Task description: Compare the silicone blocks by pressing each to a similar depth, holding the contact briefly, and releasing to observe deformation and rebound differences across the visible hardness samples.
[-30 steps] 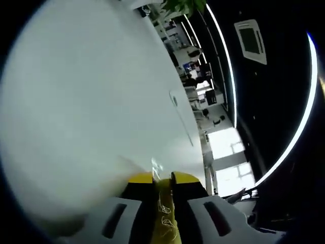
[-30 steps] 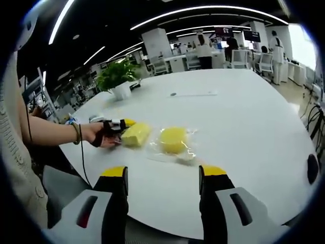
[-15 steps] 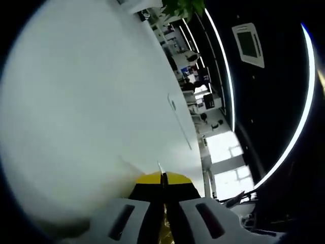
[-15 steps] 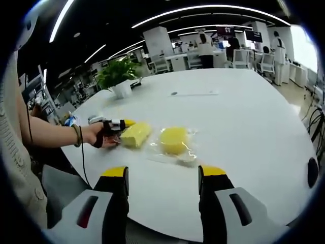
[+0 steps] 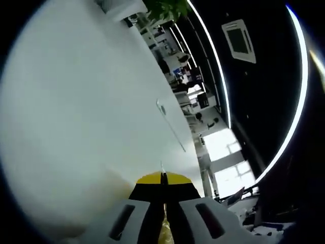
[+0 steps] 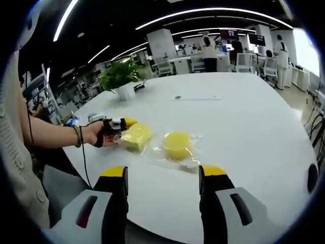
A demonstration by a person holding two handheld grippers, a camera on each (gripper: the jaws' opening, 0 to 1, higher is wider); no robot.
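Two yellow silicone blocks in clear plastic wrap lie on the white table. The oblong block is on the left and the rounder block is on the right. A hand holds my left gripper at the oblong block's left end. In the left gripper view, my left gripper is shut, with a sliver of clear wrapper sticking out between the yellow tips. My right gripper hovers open, a short way back from the rounder block and touching nothing.
A potted plant stands at the far left of the table, and its leaves show at the top of the left gripper view. A thin strip lies farther back on the table. A person's sleeve and forearm reach in from the left. Chairs and people are far behind.
My left gripper's jaws have closed a narrow gap and now pinch the wrapper. Both views have shifted slightly. The right gripper stays open.
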